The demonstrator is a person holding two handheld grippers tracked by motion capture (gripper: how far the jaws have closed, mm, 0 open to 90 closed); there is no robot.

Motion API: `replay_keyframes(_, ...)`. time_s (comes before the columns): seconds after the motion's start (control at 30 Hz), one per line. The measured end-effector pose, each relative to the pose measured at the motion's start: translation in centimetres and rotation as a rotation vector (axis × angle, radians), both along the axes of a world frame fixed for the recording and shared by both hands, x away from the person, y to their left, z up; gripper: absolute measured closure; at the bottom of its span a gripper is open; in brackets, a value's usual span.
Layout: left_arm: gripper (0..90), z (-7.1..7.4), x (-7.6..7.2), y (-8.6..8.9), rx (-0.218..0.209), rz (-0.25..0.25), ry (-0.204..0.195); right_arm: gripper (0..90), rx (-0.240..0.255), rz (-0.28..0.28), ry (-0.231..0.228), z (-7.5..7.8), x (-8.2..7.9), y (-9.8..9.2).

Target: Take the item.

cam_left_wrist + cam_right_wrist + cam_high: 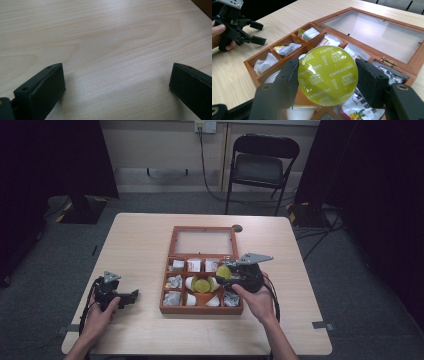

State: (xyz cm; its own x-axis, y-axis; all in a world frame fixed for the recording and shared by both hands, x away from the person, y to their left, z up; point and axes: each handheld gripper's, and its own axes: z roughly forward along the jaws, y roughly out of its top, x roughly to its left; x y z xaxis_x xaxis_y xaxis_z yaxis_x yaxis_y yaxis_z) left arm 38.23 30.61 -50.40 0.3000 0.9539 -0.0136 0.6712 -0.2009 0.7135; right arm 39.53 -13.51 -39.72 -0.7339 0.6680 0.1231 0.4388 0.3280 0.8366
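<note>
A wooden compartment box [201,310] with its glass lid laid open lies mid-table and holds white sachets and coffee capsules. My right gripper [223,272] hovers over the box's right side, shut on a capsule with a green foil top [328,74] printed "Cappuccino"; both black jaws press its sides. Another green-topped capsule [202,284] sits in the box's middle compartment. My left gripper [133,296] rests on the table left of the box, open, with bare wood between its jaws [117,82]. It also appears far off as the left gripper [258,32] in the right gripper view.
The open lid [204,241] lies flat behind the box. A black folding chair [260,167] stands beyond the table's far edge. Bare tabletop [140,245] stretches left of the box. Cables trail from both grippers toward the near edge.
</note>
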Motion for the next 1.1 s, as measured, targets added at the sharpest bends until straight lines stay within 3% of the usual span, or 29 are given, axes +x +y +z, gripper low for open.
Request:
replay_keyframes(0.5, 0.0, 0.0, 0.0, 0.0, 0.0, 0.0, 0.0, 38.2, 0.025, -0.039, -0.015, 0.9, 0.0, -2.1)
replay_keyframes(1.1, 0.0, 0.0, 0.0, 0.0, 0.0, 0.0, 0.0, 38.2, 0.053, -0.135, -0.025, 1.0, 0.9, -5.6)
